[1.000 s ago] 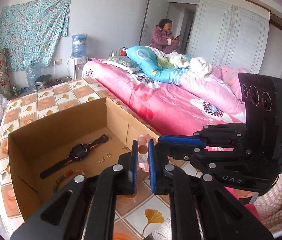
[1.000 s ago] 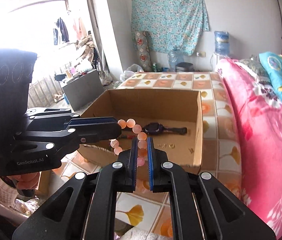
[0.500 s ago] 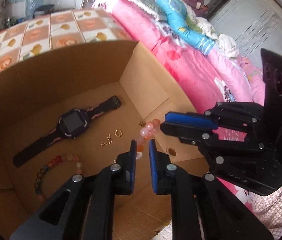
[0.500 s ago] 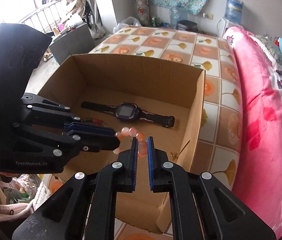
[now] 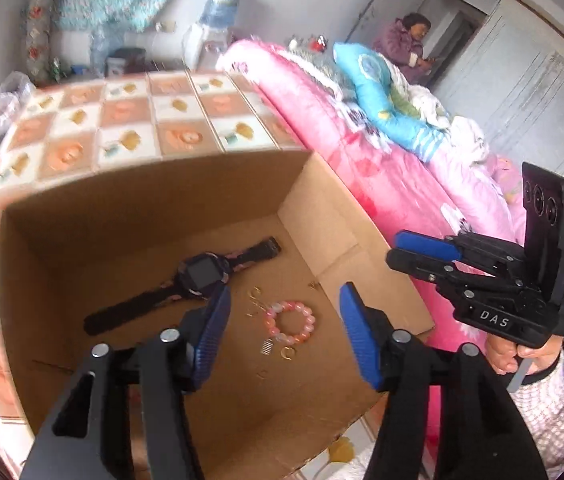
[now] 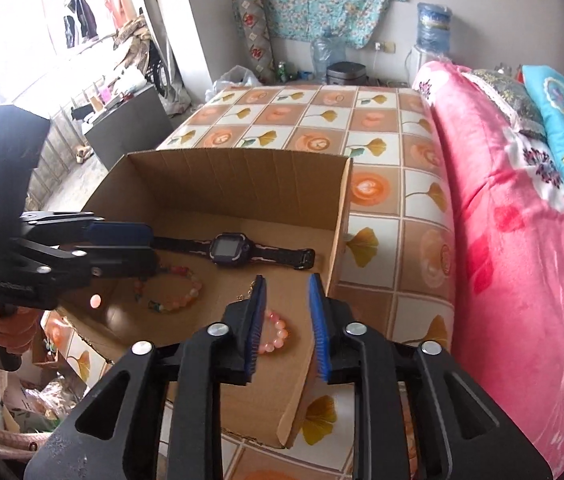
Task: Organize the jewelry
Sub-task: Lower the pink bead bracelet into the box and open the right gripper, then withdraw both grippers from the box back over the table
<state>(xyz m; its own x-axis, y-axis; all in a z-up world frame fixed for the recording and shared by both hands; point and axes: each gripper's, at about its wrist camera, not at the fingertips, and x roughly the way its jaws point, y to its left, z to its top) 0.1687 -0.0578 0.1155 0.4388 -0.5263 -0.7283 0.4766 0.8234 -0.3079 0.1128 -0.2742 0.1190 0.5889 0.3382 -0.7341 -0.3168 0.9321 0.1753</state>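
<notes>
Bedroom with a pink floral bed [image 6: 522, 240] on one side; beside it a tiled-pattern surface [image 6: 366, 120] carries the open cardboard box [image 5: 149, 208] that receives the jewelry.

Step in hand: release of the pink bead bracelet [image 5: 290, 321]. It lies flat on the box floor, touching neither tool. Your left gripper [image 5: 282, 332] hovers above it with its jaws opening and nothing between them. Your right gripper [image 6: 285, 320] stands over the box's near corner, its jaws also opening and empty, the bracelet showing on the floor below the gap.

Already in the box: a dark smartwatch [image 5: 201, 270] laid out lengthways, a multicoloured bead bracelet [image 6: 173, 292] near the left tool, and small gold pieces [image 5: 255, 300] just beside the pink bracelet.

Next move, as a judgement: you lift both tools clear of the box walls and go for any piece still outside. No such piece shows in either view, so you may need to look around first.

Hard to make out: the gold pieces are too small to name, apart from one ring-like loop [image 5: 288, 353] and a small spring-like coil [image 5: 266, 346]. The left jaw covers part of the watch strap. The box's near wall is cut off by both tools, and the left wrist view is blurred toward the far tiles.
</notes>
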